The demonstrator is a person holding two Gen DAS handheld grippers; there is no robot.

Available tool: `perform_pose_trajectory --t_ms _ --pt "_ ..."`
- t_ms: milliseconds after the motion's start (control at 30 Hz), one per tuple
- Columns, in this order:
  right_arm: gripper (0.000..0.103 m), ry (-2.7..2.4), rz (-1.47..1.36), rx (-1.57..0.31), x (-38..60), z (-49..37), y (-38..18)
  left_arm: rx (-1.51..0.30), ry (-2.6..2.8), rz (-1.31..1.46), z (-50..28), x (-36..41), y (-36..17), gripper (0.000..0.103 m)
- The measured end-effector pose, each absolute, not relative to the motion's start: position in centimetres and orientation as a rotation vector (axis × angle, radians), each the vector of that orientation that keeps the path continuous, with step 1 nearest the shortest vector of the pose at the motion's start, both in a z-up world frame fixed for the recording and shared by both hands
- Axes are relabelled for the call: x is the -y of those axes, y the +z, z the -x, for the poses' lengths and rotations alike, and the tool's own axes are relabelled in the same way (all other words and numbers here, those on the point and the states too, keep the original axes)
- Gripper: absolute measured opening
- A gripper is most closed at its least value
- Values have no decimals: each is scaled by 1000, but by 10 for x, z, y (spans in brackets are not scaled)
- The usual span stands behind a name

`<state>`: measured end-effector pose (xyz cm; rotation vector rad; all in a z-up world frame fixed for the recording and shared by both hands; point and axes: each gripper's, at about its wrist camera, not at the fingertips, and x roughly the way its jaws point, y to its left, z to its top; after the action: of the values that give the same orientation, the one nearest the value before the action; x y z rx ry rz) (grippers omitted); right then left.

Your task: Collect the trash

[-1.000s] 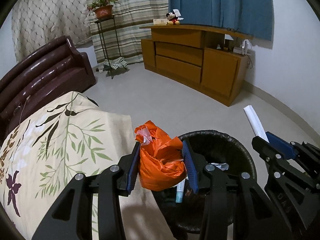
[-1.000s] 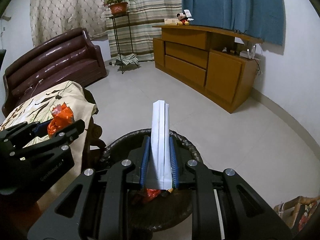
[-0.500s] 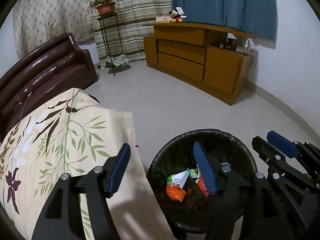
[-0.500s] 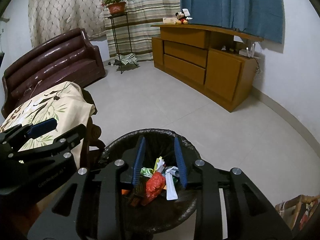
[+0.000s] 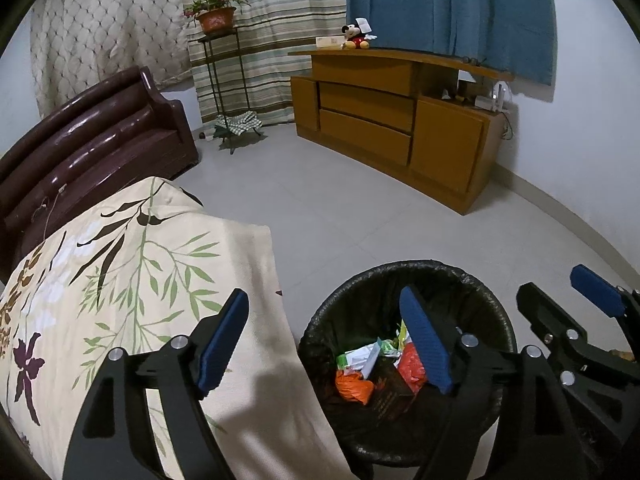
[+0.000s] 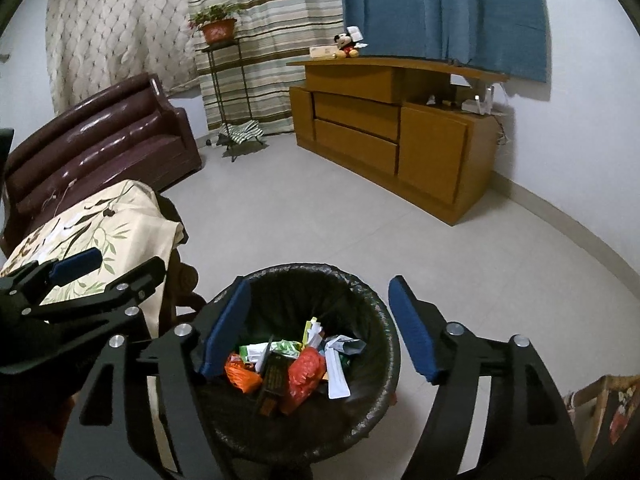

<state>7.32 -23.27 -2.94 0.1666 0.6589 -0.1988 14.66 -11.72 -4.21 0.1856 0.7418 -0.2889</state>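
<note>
A black-lined trash bin (image 5: 476, 292) (image 6: 372, 300) stands on the floor beside the table. In it lie an orange bag (image 5: 354, 386) (image 6: 242, 376), a red wrapper (image 6: 304, 372), a folded white paper (image 6: 336, 372) and other scraps. My left gripper (image 5: 328, 340) is open and empty, straddling the table edge and the bin's left rim. My right gripper (image 6: 320, 328) is open and empty above the bin; it also shows in the left wrist view (image 5: 568, 300). The left gripper also shows in the right wrist view (image 6: 104, 268).
A table with a floral cream cloth (image 5: 120, 264) is left of the bin. A maroon sofa (image 5: 92, 144), a plant stand (image 5: 224, 92) and a wooden cabinet (image 5: 400, 128) stand farther back on the tiled floor (image 5: 340, 208). A patterned bag (image 6: 608, 412) sits at the right.
Both grippers opened. The orange bag left my left gripper and the folded white paper left my right gripper; both now lie in the bin.
</note>
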Motion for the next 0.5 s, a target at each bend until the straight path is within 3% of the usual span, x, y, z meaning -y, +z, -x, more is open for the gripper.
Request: perform_pose_trajectory --t_ms 233,500 --pt "85 -275 -212 -605 241 -58 -23 -742 -289 -171 -143 112 -42 77" --pt "87 -294 -247 -631 238 -47 -22 -711 -284 -167 -131 103 -33 79"
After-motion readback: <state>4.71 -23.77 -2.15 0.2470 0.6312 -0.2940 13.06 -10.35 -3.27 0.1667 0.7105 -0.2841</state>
